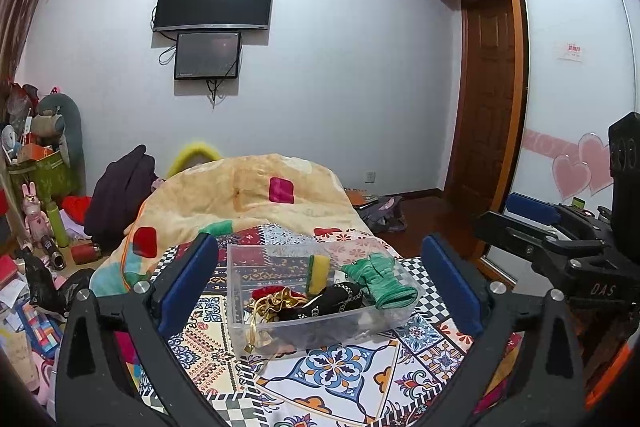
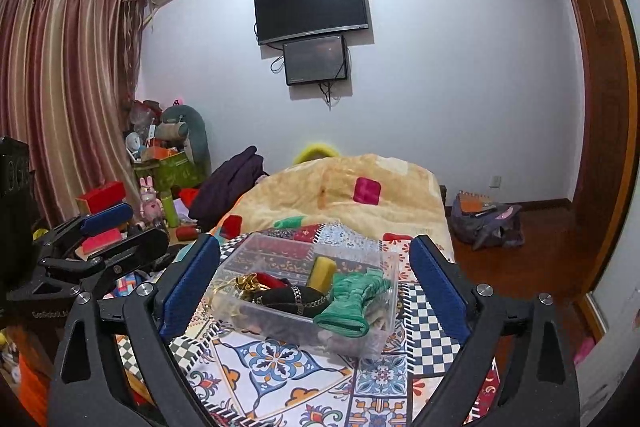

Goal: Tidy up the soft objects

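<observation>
A clear plastic box point(image 1: 236, 291) point(image 2: 382, 331) stands on the patterned bedspread point(image 1: 336, 371) point(image 2: 280, 359). In it lie a green knitted glove point(image 1: 378, 279) point(image 2: 350, 301), a yellow-green sponge point(image 1: 318, 273) point(image 2: 322, 273), a black pouch with a chain point(image 1: 320, 305) point(image 2: 292, 297) and a red and gold pouch point(image 1: 276, 297) point(image 2: 256, 281). My left gripper point(image 1: 320, 275) is open and empty, held back from the box. My right gripper point(image 2: 316, 275) is open and empty too. Each gripper shows at the edge of the other's view, the right one point(image 1: 532, 219) and the left one point(image 2: 108, 223).
A yellow quilt point(image 1: 248, 195) point(image 2: 352, 195) is piled at the far end of the bed. Clutter, toys and a green bin point(image 1: 40, 175) point(image 2: 172, 167) crowd the floor on the left. A bag point(image 2: 486, 221) lies on the wooden floor at right.
</observation>
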`<move>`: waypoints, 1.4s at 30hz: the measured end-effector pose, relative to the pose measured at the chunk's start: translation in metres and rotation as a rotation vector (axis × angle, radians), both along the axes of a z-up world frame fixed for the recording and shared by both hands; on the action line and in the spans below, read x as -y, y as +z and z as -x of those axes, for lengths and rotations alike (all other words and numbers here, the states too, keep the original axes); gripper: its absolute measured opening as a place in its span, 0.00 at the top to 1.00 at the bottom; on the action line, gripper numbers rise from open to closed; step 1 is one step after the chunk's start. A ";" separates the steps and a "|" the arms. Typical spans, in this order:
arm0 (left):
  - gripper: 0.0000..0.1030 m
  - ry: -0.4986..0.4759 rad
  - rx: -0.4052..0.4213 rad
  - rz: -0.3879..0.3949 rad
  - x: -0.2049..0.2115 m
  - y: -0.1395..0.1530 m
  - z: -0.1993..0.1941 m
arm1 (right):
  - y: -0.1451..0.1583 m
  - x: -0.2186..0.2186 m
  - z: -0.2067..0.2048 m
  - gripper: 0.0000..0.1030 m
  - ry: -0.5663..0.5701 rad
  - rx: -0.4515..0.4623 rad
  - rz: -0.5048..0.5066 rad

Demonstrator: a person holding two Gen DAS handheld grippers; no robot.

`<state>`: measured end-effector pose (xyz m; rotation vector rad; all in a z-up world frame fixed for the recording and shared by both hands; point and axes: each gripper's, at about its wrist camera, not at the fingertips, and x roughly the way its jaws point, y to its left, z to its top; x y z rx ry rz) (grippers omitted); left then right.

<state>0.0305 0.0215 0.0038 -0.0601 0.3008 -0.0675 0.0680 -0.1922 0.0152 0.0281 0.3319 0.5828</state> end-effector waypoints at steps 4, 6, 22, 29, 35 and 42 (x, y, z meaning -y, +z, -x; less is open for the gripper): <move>0.01 -0.003 0.000 -0.003 0.001 0.000 0.000 | 0.000 0.001 0.000 0.08 -0.001 0.002 0.002; 0.01 -0.005 0.000 -0.004 0.000 0.000 0.000 | 0.000 0.001 0.000 0.08 0.000 0.001 0.002; 0.00 -0.009 0.006 -0.001 0.000 0.000 0.002 | 0.000 0.001 0.001 0.08 0.000 0.002 0.002; 0.00 -0.013 0.010 -0.001 0.000 0.001 0.002 | 0.000 0.001 0.000 0.08 0.000 0.001 0.001; 0.00 -0.015 0.010 0.005 0.001 0.001 0.002 | 0.000 0.001 0.000 0.08 0.001 0.003 0.001; 0.00 -0.016 0.011 0.007 0.001 0.001 0.002 | 0.000 0.001 0.000 0.07 0.000 0.002 0.000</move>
